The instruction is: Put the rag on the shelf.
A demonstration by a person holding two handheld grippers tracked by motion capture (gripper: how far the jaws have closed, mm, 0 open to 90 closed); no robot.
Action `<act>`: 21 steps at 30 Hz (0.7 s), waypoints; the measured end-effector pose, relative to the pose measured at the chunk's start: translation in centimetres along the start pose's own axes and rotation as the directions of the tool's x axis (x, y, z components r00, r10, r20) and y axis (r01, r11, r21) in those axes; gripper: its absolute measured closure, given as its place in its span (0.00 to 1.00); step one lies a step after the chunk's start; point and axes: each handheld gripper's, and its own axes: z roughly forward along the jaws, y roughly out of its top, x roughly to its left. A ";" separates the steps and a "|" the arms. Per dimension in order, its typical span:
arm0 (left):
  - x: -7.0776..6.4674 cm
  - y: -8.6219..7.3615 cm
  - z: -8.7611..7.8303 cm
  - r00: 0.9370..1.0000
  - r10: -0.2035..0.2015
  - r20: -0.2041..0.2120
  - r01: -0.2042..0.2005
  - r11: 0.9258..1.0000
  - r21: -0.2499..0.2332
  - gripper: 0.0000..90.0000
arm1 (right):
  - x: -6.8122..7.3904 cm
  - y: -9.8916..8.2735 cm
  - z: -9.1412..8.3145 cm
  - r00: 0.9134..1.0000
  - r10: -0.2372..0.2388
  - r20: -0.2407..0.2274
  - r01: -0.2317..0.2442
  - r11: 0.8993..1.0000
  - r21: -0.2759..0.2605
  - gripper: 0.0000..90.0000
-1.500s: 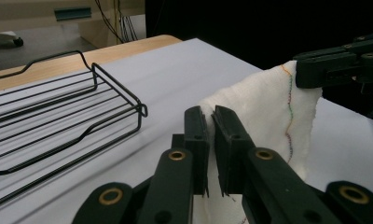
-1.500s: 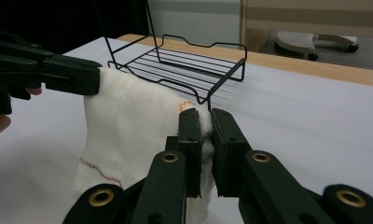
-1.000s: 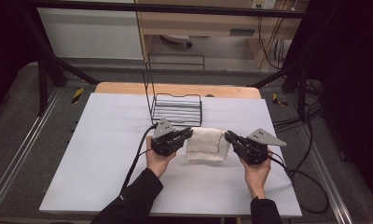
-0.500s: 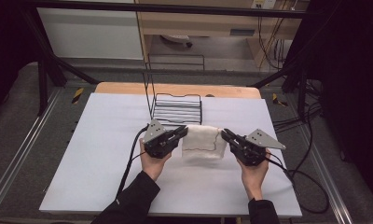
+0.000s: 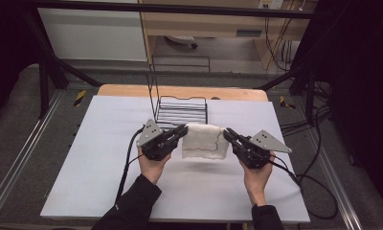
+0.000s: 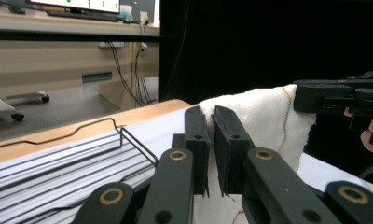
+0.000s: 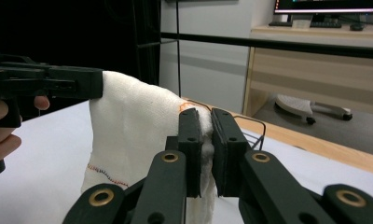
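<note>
A: Cloth [image 5: 205,142] status?
B: I see it hanging clear of my table [image 5: 84,167], left gripper [image 5: 182,132] and right gripper [image 5: 226,133] each pinching a top corner.
A: Wire rack [image 5: 181,111]?
B: At twelve o'clock behind it, nothing inside that I can see.

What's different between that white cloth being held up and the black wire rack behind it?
The white cloth is soft and hangs off the table, pinched at its top corners by the left gripper and the right gripper; the black wire rack is stiff and rests on the table, with no gripper on it. The cloth is a solid sheet with coloured stitching; the rack is open bars. Both sit near the table's middle.
</note>
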 end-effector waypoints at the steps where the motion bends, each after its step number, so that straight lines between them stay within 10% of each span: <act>1: 0.0 0.1 -0.1 1.000 0.001 -0.002 -0.001 1.000 -0.005 0.93 | 0.1 0.1 0.0 1.000 -0.002 0.000 0.002 1.000 -0.007 0.92; 21: 1.3 3.1 -2.1 0.999 0.006 -0.031 -0.009 0.997 -0.081 0.93 | 1.7 3.0 1.6 1.000 -0.014 -0.014 0.012 0.993 -0.113 0.92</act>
